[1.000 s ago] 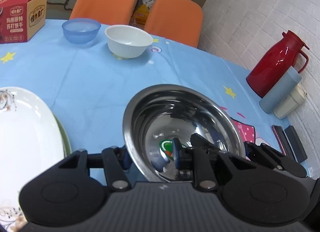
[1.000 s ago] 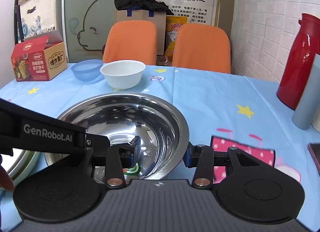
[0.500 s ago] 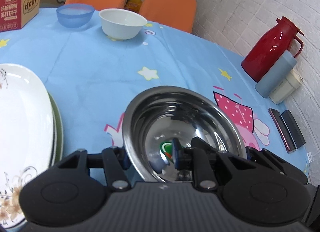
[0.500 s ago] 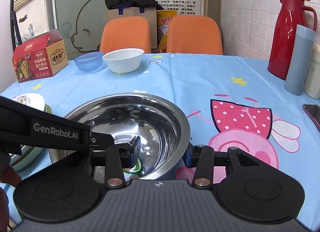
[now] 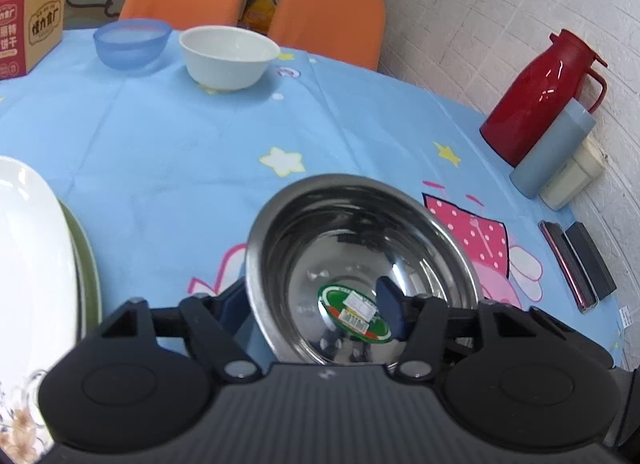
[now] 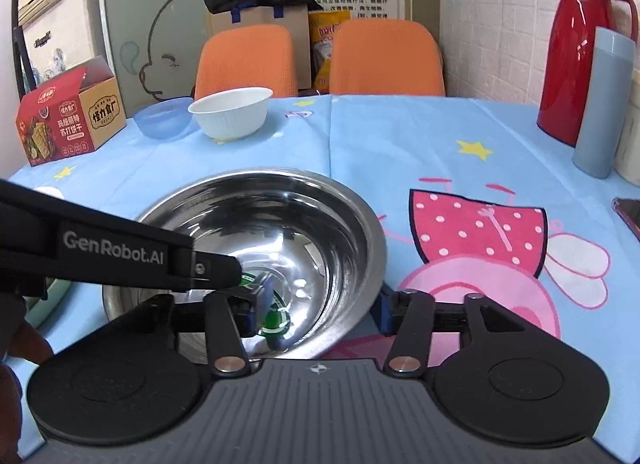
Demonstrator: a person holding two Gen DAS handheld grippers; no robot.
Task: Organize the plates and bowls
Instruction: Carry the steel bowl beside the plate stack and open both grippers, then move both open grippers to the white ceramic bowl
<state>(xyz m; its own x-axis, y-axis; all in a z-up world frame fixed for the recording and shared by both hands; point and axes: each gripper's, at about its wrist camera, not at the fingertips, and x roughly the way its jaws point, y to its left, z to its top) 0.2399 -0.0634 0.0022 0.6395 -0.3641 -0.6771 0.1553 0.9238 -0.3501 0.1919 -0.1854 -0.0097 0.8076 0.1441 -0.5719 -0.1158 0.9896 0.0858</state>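
Observation:
A steel bowl [image 5: 360, 248] with a green sticker inside sits on or just above the blue tablecloth; it also shows in the right wrist view [image 6: 260, 240]. My left gripper [image 5: 316, 304] straddles its left rim, one finger inside, one outside. My right gripper [image 6: 320, 304] straddles its right rim the same way. A white bowl [image 5: 229, 55] and a blue bowl [image 5: 132, 41] stand at the far side. A white plate [image 5: 32, 264] lies on a green plate [image 5: 86, 264] at the left.
A red thermos [image 5: 540, 95], a grey-blue bottle [image 5: 554, 151] and a cream container [image 5: 576, 179] stand at the right by the wall. Dark flat items [image 5: 576, 264] lie near the right edge. A snack box [image 6: 68, 115] stands far left. Two orange chairs stand behind the table.
The steel bowl has come toward me and to the right across the table, held between both grippers. The left gripper's jaws now stand wider across the rim than before.

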